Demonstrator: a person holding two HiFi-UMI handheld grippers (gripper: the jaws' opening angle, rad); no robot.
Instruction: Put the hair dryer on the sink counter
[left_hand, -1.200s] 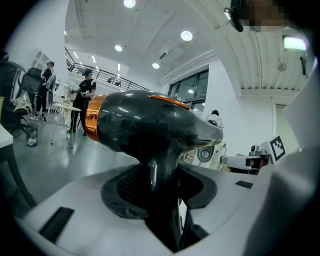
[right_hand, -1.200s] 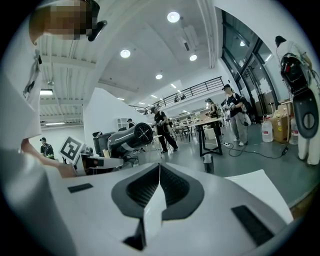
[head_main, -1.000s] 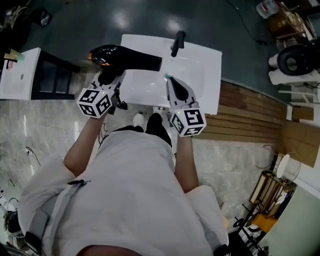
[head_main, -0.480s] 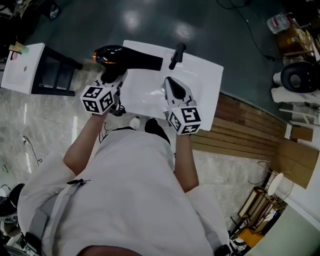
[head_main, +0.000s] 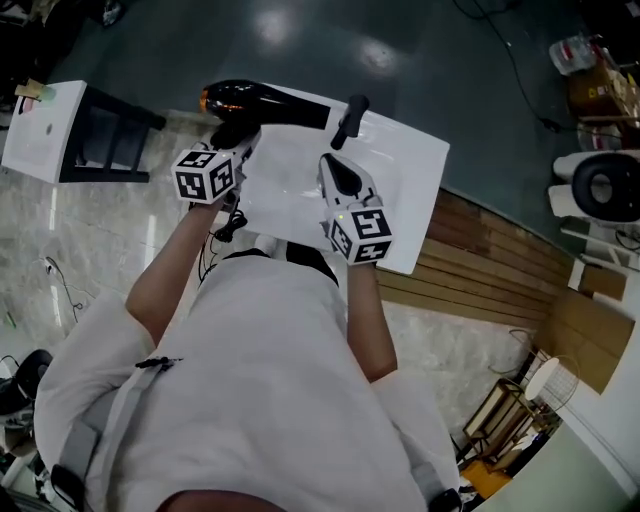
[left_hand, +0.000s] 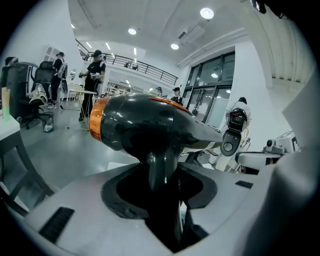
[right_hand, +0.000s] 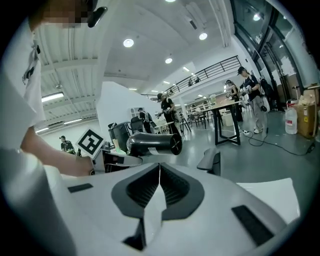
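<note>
**A:** Where is the hair dryer (head_main: 268, 105) at this moment?

**B:** It is in the left gripper (left_hand: 161, 186). The jaws are clamped on the handle (left_hand: 159, 165), which runs down between them, with the body sitting above the fingertips. In the head view it hangs at the far left corner of the sink counter (head_main: 412, 175). I cannot tell whether it touches the white top.

**A:** How does it lie?

**B:** Its long axis runs along the counter's far edge. The nozzle points at the black faucet (head_main: 348, 118) and the orange-ringed rear end sits out over the left corner. The bare counter lies on the near side of the barrel, toward the person (the faucet stands just past the nozzle, so I judge there is little room that way).

**A:** And the other hand?

**B:** The right gripper (right_hand: 159, 170) has its jaws pressed together with nothing in them. It hovers over the middle of the counter, near the nozzle end but apart from it. The left hand is the one that has to lower the dryer and let go.

**A:** Is there anything to read?

**B:** I can make out no brand. There is a pale label (right_hand: 152, 149) on the barrel, too small to read. The marker cube (head_main: 205, 175) carries black-and-white squares, not words.
</note>
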